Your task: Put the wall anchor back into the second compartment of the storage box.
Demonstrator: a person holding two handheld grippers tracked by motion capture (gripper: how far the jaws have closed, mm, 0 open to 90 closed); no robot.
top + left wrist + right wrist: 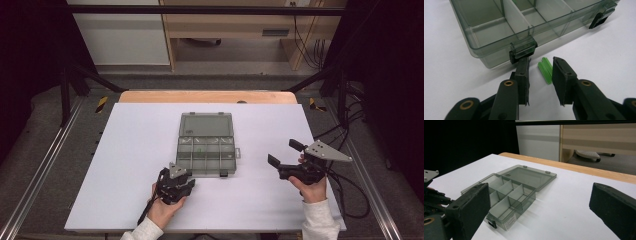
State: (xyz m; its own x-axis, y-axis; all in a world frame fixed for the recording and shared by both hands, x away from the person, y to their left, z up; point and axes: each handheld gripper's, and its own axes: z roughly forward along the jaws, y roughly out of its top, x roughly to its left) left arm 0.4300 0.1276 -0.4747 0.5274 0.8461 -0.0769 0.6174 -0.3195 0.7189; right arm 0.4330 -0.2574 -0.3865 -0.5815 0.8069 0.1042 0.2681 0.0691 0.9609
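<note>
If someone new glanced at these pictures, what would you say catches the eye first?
Probably the smoky transparent organiser box, lying open mid-table with its lid folded back. Next, the small green ribbed plug on the white table just in front of the box's latch, between the jaws of the left hand-held gripper. The right hand-held gripper waits open off to the right.

White sleeves (320, 220), black grippers with brass-ringed screws (508, 83)

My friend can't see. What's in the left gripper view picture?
Two black jaws of the left claw sit on either side of a small ribbed green plastic plug lying on the white table. Just behind stands an open, see-through grey plastic divider box.
</note>
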